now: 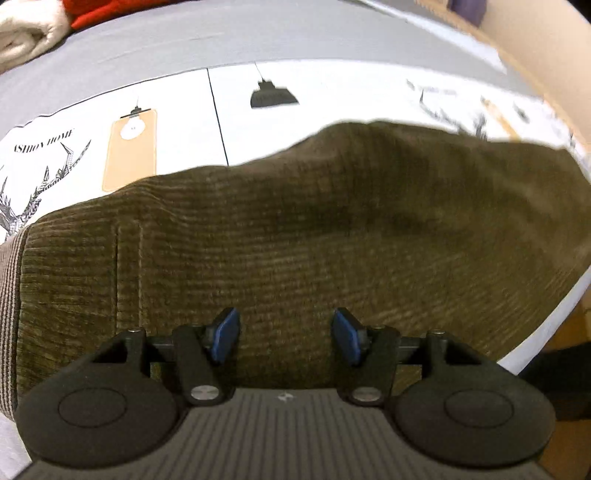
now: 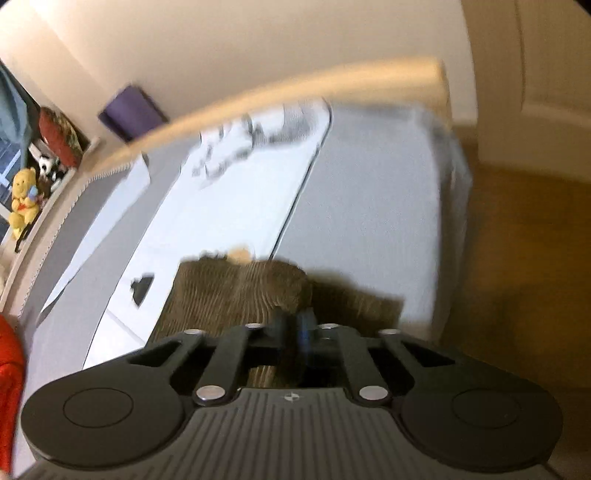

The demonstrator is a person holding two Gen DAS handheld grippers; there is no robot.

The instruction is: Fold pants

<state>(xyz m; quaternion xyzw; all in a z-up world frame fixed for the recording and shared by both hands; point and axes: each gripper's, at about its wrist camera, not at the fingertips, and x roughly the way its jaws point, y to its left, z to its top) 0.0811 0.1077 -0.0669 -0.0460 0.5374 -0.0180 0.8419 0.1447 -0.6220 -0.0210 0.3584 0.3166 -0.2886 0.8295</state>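
Olive-brown corduroy pants (image 1: 314,236) lie spread on a white printed sheet (image 1: 184,110) on a bed. Their striped waistband (image 1: 9,295) is at the far left of the left wrist view. My left gripper (image 1: 284,338) is open and empty, just above the pants, its blue pads (image 1: 225,338) apart. My right gripper (image 2: 295,325) is shut on a fold of the pants (image 2: 236,291) and holds it up above the bed. The right view is blurred by motion.
A white rolled towel (image 1: 26,33) and a red cloth (image 1: 110,11) lie at the bed's far left. The bed's right edge (image 2: 454,192) drops to a wooden floor (image 2: 517,258). A shelf with plush toys (image 2: 24,203) stands by the wall.
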